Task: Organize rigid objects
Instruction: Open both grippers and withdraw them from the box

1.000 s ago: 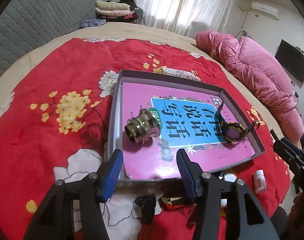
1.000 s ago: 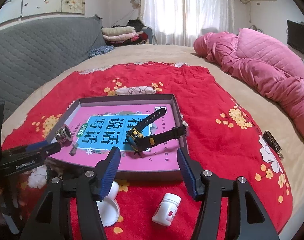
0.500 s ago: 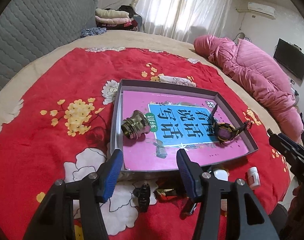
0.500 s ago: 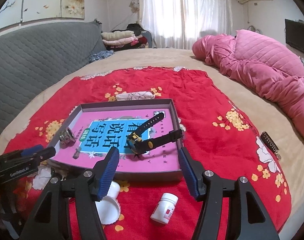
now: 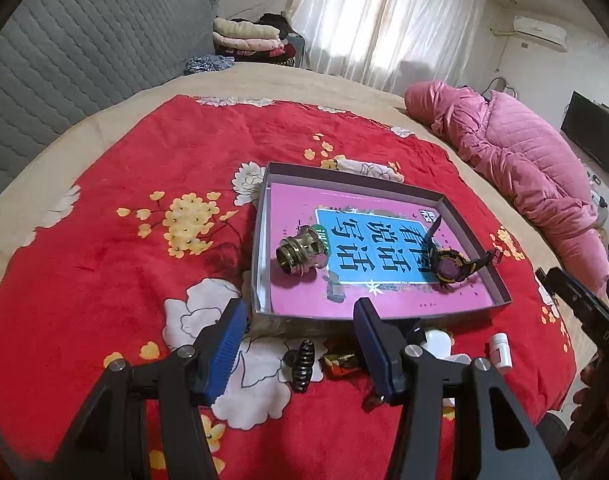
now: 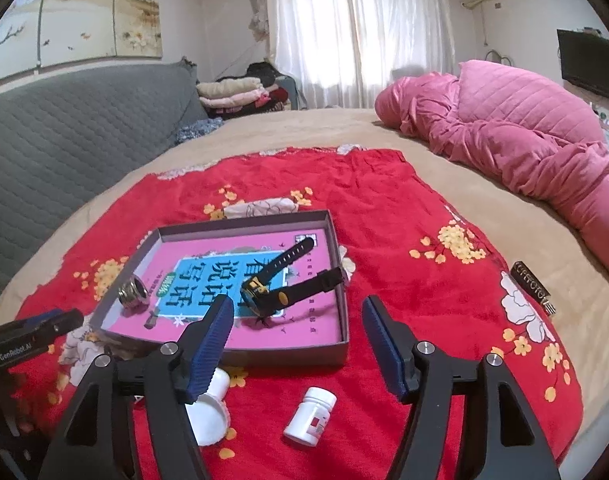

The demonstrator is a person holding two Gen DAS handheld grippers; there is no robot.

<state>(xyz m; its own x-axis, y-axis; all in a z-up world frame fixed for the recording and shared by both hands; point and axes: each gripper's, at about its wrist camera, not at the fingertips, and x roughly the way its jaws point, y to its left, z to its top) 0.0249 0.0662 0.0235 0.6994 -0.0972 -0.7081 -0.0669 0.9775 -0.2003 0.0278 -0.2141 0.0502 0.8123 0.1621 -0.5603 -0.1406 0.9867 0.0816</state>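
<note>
Both jaws stand apart, empty, the right gripper [image 6: 298,344] opening; its finger hides part of a white cup [image 6: 212,412]; left gripper [image 5: 300,350].

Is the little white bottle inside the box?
No, the white bottle lies on the red blanket, outside the box.

White cup [image 6: 210,408] partly behind right gripper [image 6: 298,350] finger.
</note>
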